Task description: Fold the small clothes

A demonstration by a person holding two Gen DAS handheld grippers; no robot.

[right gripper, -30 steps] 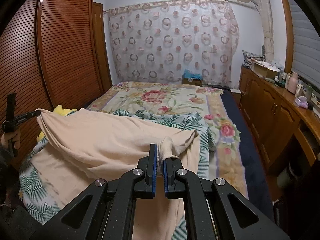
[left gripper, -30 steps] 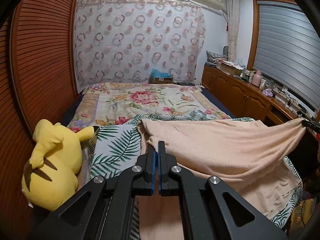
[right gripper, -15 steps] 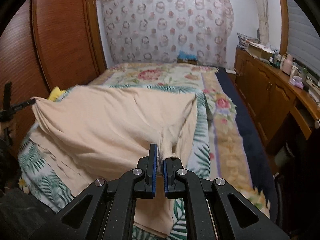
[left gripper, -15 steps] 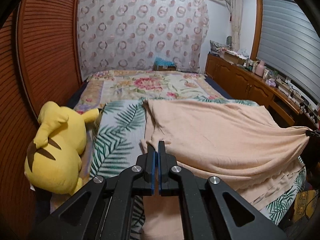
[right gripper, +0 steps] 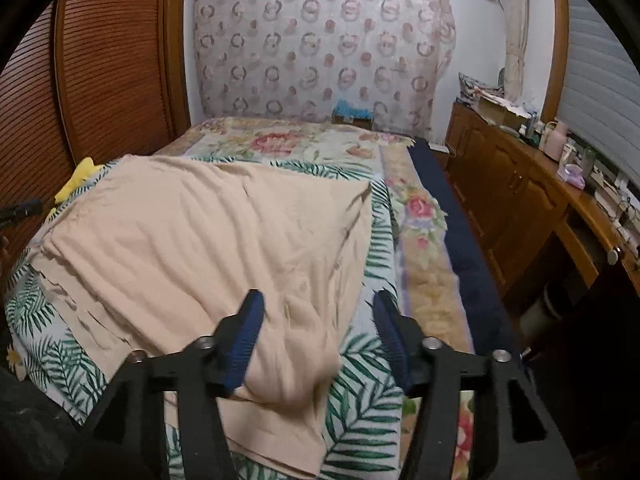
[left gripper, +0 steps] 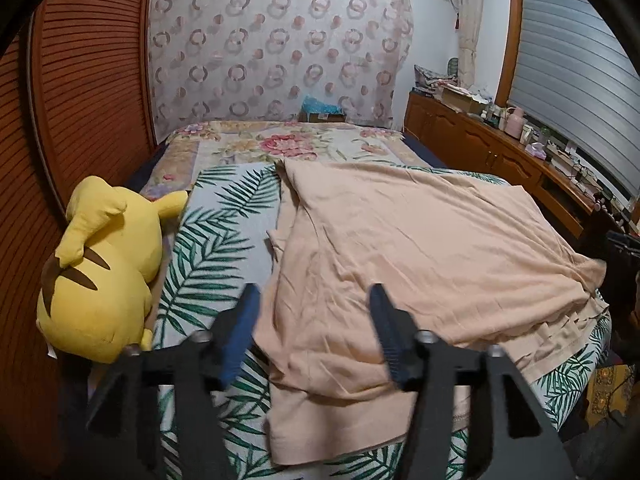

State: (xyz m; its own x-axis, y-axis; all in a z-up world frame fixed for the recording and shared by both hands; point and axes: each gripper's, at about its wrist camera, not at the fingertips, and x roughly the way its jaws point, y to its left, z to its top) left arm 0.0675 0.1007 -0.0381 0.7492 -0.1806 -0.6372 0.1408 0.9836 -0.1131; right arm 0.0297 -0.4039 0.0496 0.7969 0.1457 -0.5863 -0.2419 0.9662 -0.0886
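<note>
Both grippers just opened: left gripper (left gripper: 314,330) & right gripper (right gripper: 318,334) jaws spread, gripping nothing. Peach garment (left gripper: 420,248) lies folded once on the bed (left gripper: 212,240) right ahead/under both. Further folds prob. left.

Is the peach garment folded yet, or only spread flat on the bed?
Folded once: the peach cotton garment lies doubled on the leaf-print sheet, a lower layer's edge showing beneath its near hem.
</note>
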